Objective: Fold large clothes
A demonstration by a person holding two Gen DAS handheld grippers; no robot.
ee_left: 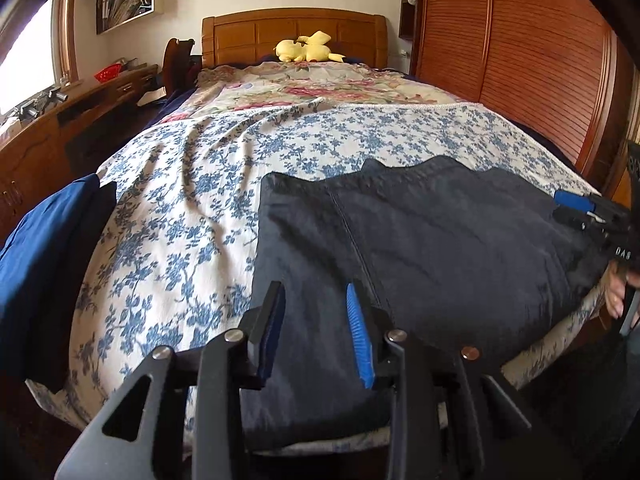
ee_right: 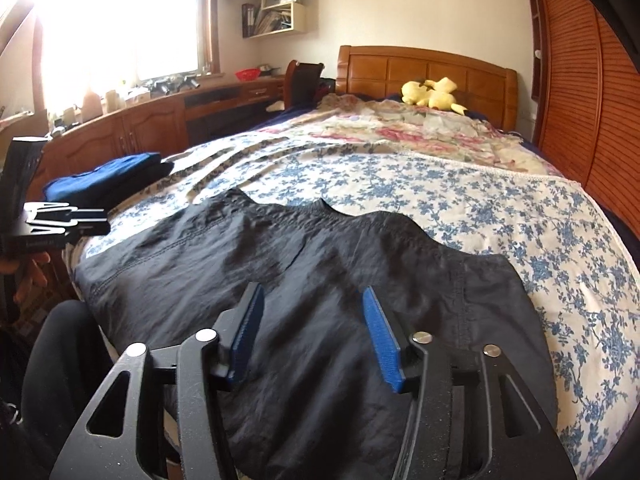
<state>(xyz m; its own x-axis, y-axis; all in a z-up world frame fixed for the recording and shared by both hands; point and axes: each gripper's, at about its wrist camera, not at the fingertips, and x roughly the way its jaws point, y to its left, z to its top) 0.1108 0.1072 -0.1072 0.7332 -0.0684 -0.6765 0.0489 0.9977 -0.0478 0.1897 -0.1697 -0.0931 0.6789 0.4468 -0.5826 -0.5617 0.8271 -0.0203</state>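
- Your left gripper (ee_left: pixel 316 320): jaws partly apart, nothing held; black garment (ee_left: pixel 420 248) lies just ahead, beneath.
- Your right gripper (ee_right: pixel 312 332): wider apart, empty, above the same garment.

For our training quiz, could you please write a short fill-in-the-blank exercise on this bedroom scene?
1. The black garment lies on a bedspread printed with ____ flowers.
2. The plush toy by the headboard is ____.
3. Both the left gripper and the right gripper are ____.

Missing words: blue; yellow; open
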